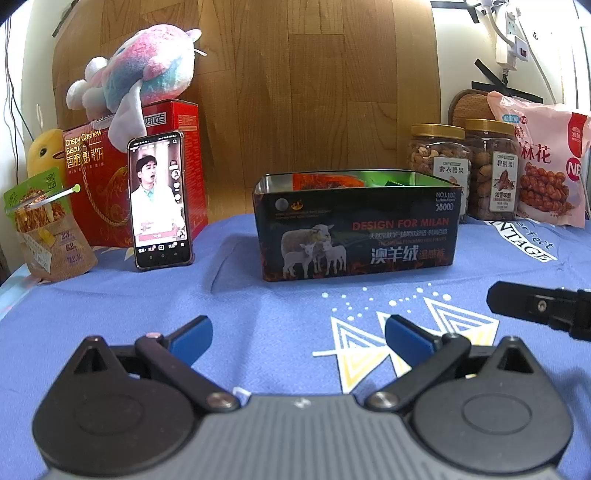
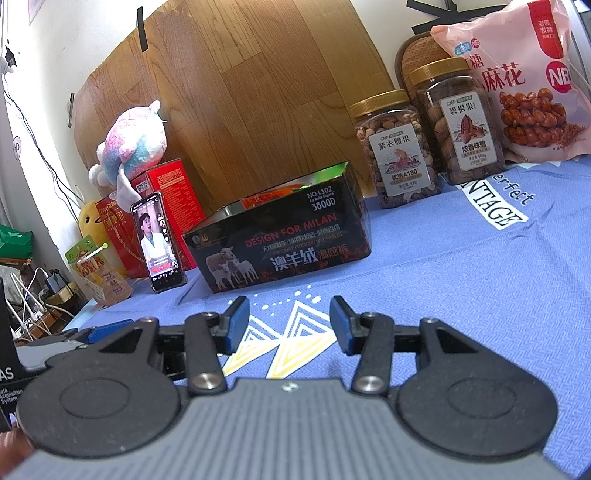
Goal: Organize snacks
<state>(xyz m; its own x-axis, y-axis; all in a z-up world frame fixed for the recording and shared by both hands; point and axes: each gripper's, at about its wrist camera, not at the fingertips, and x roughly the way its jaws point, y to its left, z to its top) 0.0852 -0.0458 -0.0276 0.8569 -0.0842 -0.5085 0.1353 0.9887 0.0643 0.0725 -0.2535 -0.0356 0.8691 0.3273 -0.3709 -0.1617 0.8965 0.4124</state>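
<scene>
Snacks spread along the back of the desk (image 1: 258, 317), on a blue cloth (image 2: 461, 280) printed with white and yellow triangles. Black tin (image 1: 356, 236) with sheep artwork at centre, lid off, an orange packet (image 1: 325, 181) and something green poking above the rim. Right of the tin, two gold-lidded jars side by side: cashews (image 1: 439, 162), then pecans (image 1: 491, 170), just beside each other. Pink bag (image 1: 546, 158) of fried twists farther right, leaning upright behind the pecans. Left of the tin, a phone (image 1: 160, 199) propped upright with a video on screen, resting against a red box (image 1: 147, 173). Pastel plush (image 1: 140, 74) on top of the box. Small pouch (image 1: 48, 225) at far left, clipped at the top, with a yellow duck toy (image 1: 44, 151) behind it. Wood-grain board (image 1: 295, 92) as backdrop; power strip (image 1: 511, 33) on the wall at upper right.

Left tool (image 1: 295, 339) low over the cloth in front of the tin, blue pads spread wide, nothing between them. Right tool (image 2: 290, 325) also over the cloth near the triangle print, jaws parted and empty, well short of the tin. Right tool seen from the left wrist view as a black finger entering at the right edge. Neither tool touching any snack.
</scene>
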